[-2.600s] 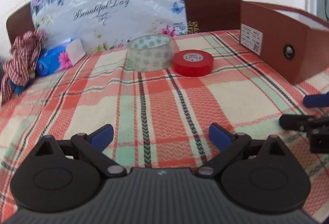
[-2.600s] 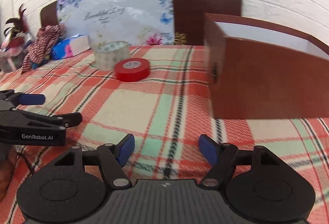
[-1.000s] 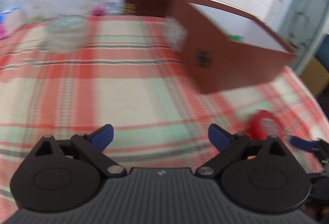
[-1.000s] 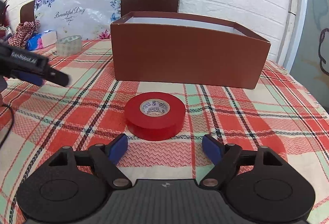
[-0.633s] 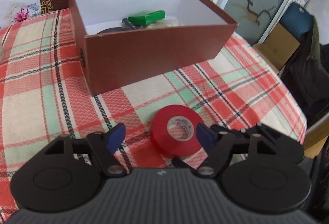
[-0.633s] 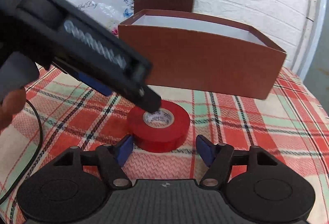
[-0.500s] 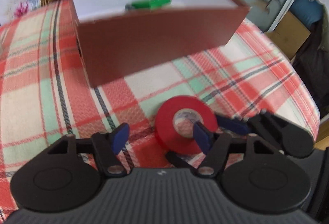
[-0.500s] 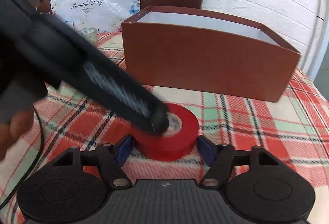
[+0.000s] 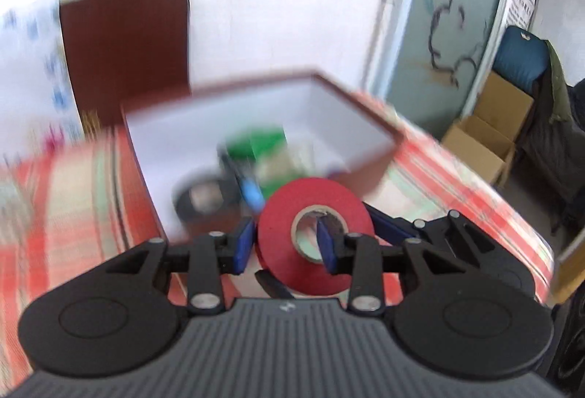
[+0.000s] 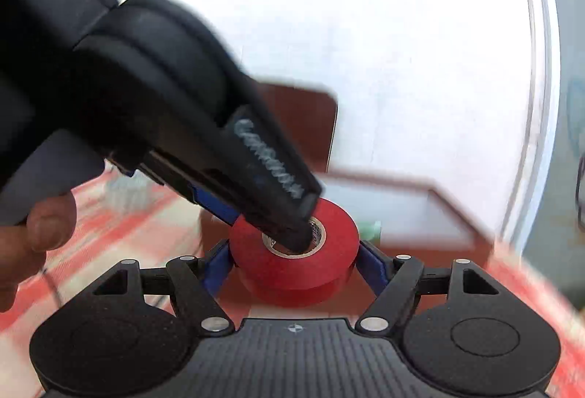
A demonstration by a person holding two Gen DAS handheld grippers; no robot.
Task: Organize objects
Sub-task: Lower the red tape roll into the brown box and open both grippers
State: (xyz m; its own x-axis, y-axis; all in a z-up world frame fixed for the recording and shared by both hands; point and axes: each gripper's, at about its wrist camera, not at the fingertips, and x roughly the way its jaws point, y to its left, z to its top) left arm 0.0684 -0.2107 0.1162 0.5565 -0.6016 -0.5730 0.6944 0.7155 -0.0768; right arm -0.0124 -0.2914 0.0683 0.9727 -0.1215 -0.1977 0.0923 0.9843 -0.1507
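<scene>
both grippers' jaws clamp the red tape roll (image 9: 314, 241), lifted.

The desk (image 9: 73, 200), under a red-and-green plaid cloth, carried the open brown box (image 9: 369, 175) at about twelve o'clock.

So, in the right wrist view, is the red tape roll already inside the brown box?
No: the red tape roll sits between the right gripper pads, in front of the brown box, not inside it.
</scene>
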